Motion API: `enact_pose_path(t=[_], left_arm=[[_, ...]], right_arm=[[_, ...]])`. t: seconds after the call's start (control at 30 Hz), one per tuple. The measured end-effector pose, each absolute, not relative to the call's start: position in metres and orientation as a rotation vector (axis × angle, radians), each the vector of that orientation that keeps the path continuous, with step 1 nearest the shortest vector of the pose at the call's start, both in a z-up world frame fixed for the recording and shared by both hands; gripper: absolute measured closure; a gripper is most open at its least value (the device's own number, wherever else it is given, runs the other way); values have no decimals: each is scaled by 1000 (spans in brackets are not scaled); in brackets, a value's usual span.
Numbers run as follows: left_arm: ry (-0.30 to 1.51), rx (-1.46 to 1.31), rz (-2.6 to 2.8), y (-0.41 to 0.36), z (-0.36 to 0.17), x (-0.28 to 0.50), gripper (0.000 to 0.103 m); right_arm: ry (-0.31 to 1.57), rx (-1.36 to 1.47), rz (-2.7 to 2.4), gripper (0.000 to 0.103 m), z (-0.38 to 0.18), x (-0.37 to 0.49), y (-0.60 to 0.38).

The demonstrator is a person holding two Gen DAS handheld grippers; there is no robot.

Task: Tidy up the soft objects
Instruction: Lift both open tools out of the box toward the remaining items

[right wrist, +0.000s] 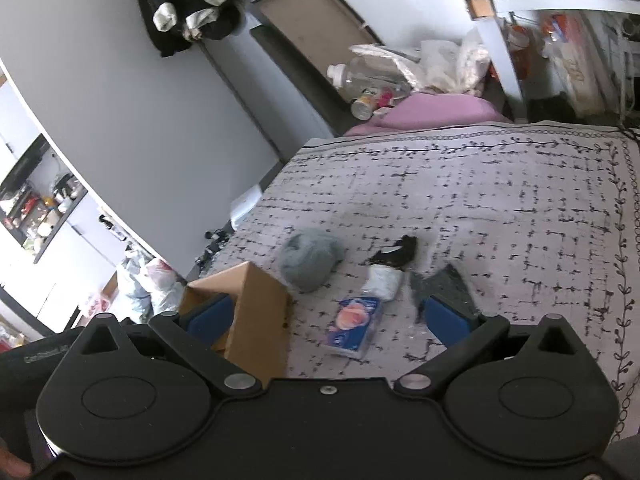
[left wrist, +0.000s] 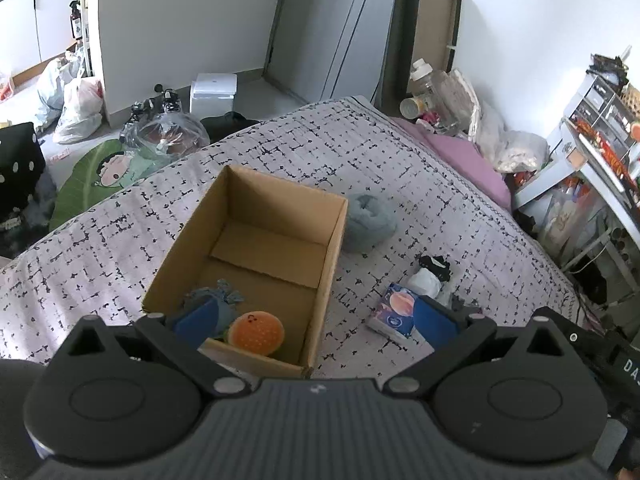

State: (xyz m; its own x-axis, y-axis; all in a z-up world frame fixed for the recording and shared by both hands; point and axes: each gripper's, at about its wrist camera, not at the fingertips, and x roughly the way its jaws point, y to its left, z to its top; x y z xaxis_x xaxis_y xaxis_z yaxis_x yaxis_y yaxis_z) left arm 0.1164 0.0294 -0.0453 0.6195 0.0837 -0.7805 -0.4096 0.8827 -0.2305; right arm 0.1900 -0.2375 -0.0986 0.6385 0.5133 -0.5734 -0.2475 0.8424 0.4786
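Gaping wide and empty, both jaws hang over the bed (left wrist: pixel 400 152), the left gripper (left wrist: pixel 316 322) above the cardboard box (left wrist: pixel 192 232).

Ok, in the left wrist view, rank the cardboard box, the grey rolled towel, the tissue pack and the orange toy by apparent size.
1. cardboard box, by far the largest.
2. grey rolled towel.
3. and 4. tissue pack and orange toy look alike; the left tongs partly hide both, so I won't rank them.
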Motion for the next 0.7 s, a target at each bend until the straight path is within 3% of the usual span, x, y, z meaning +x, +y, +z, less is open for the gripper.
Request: enact_pose_path(t=[0.7], left_arm=[[902, -332, 253, -25, -62, 162, 0]], right_arm=[[786, 542, 401, 0, -128, 216, -288]])
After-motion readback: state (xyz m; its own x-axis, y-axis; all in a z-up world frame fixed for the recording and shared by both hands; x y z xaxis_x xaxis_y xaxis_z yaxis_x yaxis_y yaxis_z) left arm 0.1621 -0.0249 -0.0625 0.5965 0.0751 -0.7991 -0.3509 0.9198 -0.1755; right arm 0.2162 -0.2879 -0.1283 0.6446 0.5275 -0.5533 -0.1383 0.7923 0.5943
